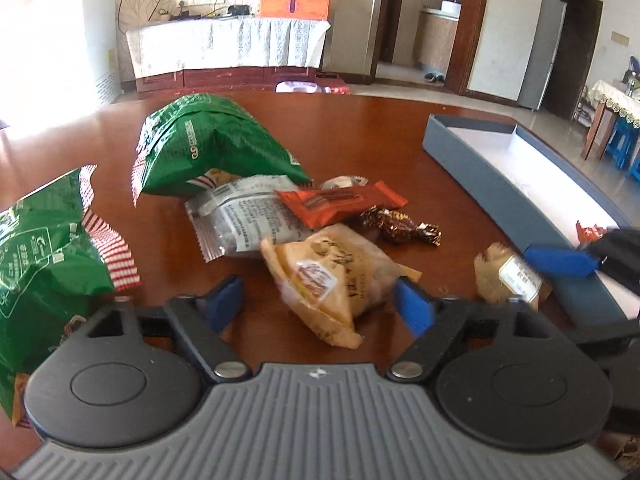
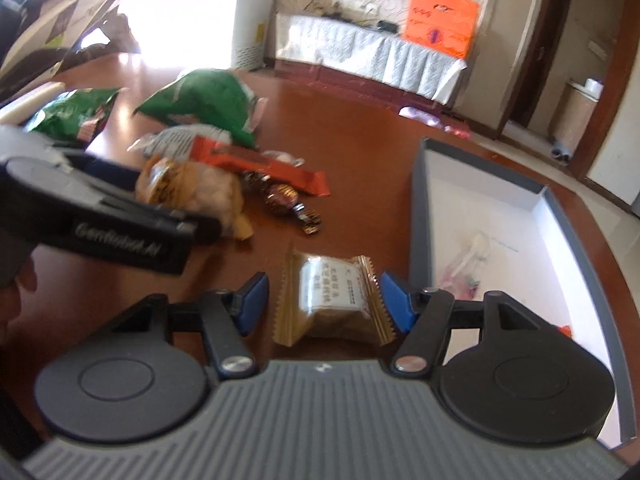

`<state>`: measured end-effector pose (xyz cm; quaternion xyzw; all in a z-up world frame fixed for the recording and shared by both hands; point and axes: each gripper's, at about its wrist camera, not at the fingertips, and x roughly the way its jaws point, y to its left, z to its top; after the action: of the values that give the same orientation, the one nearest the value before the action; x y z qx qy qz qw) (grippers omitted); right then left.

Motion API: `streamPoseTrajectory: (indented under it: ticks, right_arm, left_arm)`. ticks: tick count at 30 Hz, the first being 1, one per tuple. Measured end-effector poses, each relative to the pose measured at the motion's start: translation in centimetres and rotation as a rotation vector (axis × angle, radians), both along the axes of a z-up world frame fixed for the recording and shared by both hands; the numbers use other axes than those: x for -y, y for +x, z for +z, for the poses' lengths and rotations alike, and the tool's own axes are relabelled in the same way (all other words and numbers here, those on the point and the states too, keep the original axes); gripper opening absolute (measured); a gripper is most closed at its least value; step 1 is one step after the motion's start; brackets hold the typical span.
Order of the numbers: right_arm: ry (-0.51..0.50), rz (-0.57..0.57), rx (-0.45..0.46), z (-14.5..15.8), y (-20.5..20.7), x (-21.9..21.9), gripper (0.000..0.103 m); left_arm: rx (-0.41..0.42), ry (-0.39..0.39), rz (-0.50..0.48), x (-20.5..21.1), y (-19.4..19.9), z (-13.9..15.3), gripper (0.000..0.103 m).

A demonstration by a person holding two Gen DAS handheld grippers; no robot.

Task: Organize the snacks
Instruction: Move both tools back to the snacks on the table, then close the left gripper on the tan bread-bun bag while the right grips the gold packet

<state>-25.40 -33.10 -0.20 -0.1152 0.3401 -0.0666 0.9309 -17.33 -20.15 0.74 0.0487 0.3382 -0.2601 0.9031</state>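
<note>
A tan pastry packet [image 1: 328, 280] lies on the brown table [image 1: 360, 128] between the fingers of my left gripper [image 1: 320, 304]. The jaws stand open, with the left pad clear of the packet. A gold packet with a white label [image 2: 332, 300] lies between the fingers of my right gripper [image 2: 324, 302], also open; its right pad is at the wrapper's crimped edge. The same gold packet [image 1: 508, 276] shows in the left wrist view beside the right gripper's blue finger [image 1: 560, 262]. A grey box with a white inside [image 2: 420, 200] stands just right of it.
Behind the packets lie an orange bar [image 1: 340, 204], a clear printed packet [image 1: 240, 216], a dark twisted candy [image 1: 400, 224] and two green bags [image 1: 212, 140] [image 1: 40, 260]. A small clear packet [image 2: 468, 260] lies in the box. The left gripper's body [image 2: 120, 232] is close on the left.
</note>
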Motion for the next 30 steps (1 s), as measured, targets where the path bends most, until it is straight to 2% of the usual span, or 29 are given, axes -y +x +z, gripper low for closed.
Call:
streamPoseTrajectory:
  ticks: [1,4,8,11,14,15,18,20,21,22,23,26,27,30]
  right_arm:
    - [0.030,0.014,-0.007,0.0,0.0,0.0,0.052]
    - [0.043,0.065,-0.017,-0.1,-0.4,-0.7,0.050]
    - [0.056,0.110,-0.022,0.1,-1.5,-1.8,0.048]
    - [0.052,0.126,-0.026,0.0,-2.0,-2.5,0.048]
    - [0.059,0.117,-0.021,0.1,-2.0,-2.6,0.048]
    - [0.061,0.111,-0.016,0.2,-1.9,-2.6,0.044]
    - [0.038,0.094,-0.028,-0.1,-1.9,-2.6,0.044]
    - [0.019,0.084,-0.017,-0.2,-1.8,-2.7,0.045]
    - [0.016,0.079,-0.012,-0.3,-1.8,-2.7,0.050]
    - [0.010,0.072,-0.008,-0.3,-1.8,-2.8,0.053]
    - [0.002,0.071,-0.006,-0.4,-1.7,-2.8,0.058]
    - [-0.008,0.082,-0.003,-0.4,-1.5,-3.0,0.059]
    - [-0.007,0.084,-0.004,-0.4,-1.4,-3.0,0.059]
    - [-0.006,0.086,-0.006,-0.3,-1.3,-3.1,0.058]
  left_arm:
    - [0.006,0.001,-0.003,0.0,-0.1,0.0,0.061]
    - [0.002,-0.005,-0.001,-0.6,-0.3,0.0,0.057]
    - [-0.030,-0.021,0.002,-2.1,-1.1,0.3,0.055]
    - [0.010,0.025,-0.002,-2.2,-1.5,0.1,0.055]
    - [0.013,0.022,0.025,-2.4,-1.3,0.2,0.054]
    - [0.026,0.019,0.025,-2.3,-1.5,0.4,0.054]
    - [0.048,0.080,0.024,-1.1,-1.7,-0.1,0.058]
    - [0.050,0.091,0.032,-0.8,-1.7,-0.7,0.070]
    - [0.045,0.099,0.037,-0.6,-1.6,-0.7,0.082]
    - [0.038,0.105,0.038,-0.5,-1.4,-0.8,0.088]
    - [0.034,0.105,0.034,-0.4,-1.3,-0.9,0.088]
    - [0.029,0.090,0.028,-0.5,-0.9,-1.1,0.088]
    - [0.025,0.084,0.025,-0.6,-0.8,-1.1,0.085]
    - [0.036,0.072,0.013,-0.5,-0.9,-1.0,0.063]
